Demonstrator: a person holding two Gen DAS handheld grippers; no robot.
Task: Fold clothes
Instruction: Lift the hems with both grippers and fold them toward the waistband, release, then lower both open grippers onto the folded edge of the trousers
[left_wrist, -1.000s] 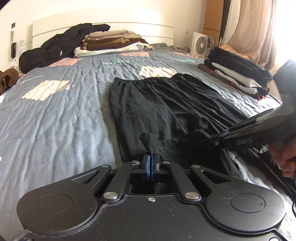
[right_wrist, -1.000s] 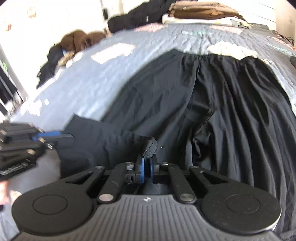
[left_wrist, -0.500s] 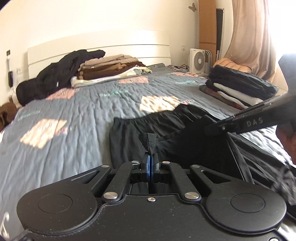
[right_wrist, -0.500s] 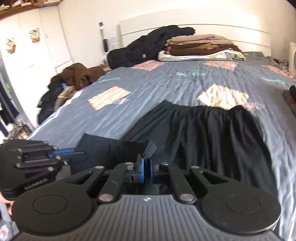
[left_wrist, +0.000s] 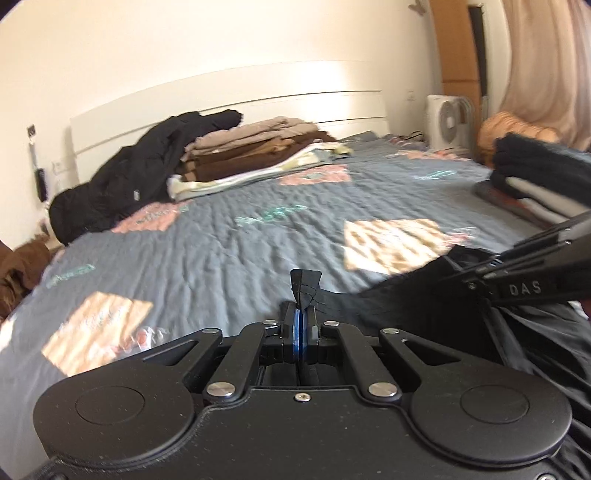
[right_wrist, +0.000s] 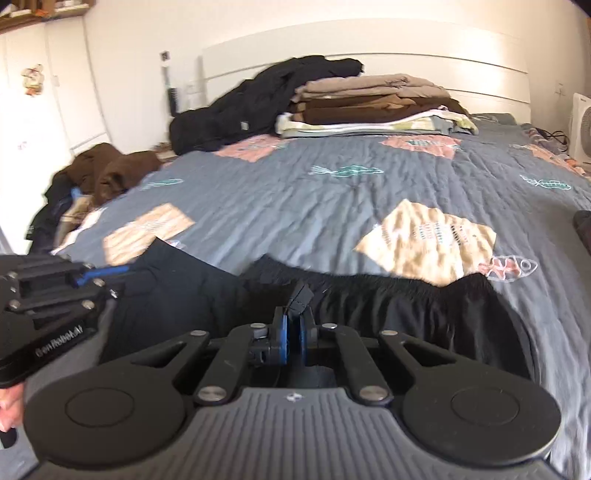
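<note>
A black garment (right_wrist: 399, 314) lies on the grey patchwork bedspread (right_wrist: 332, 206), its gathered waistband toward the headboard. My left gripper (left_wrist: 300, 317) is shut on a corner of the black garment (left_wrist: 413, 310), a tab of cloth sticking up between the blue pads. My right gripper (right_wrist: 293, 325) is shut on another corner of the same hem. Both corners are lifted and carried over the garment toward its waistband. The right gripper (left_wrist: 524, 273) shows at the right edge of the left wrist view, and the left gripper (right_wrist: 55, 291) at the left edge of the right wrist view.
A stack of folded brown and beige clothes (right_wrist: 373, 103) and a black jacket (right_wrist: 258, 103) sit by the white headboard. Folded dark clothes (left_wrist: 543, 177) are piled at the bed's right edge. A white fan (left_wrist: 447, 118) stands beyond. Brown clothes (right_wrist: 107, 170) lie left of the bed.
Both grippers have travelled forward toward the headboard, carrying the held hem over the garment. The spread-out cloth visible a second ago is now mostly under or behind the grippers.
</note>
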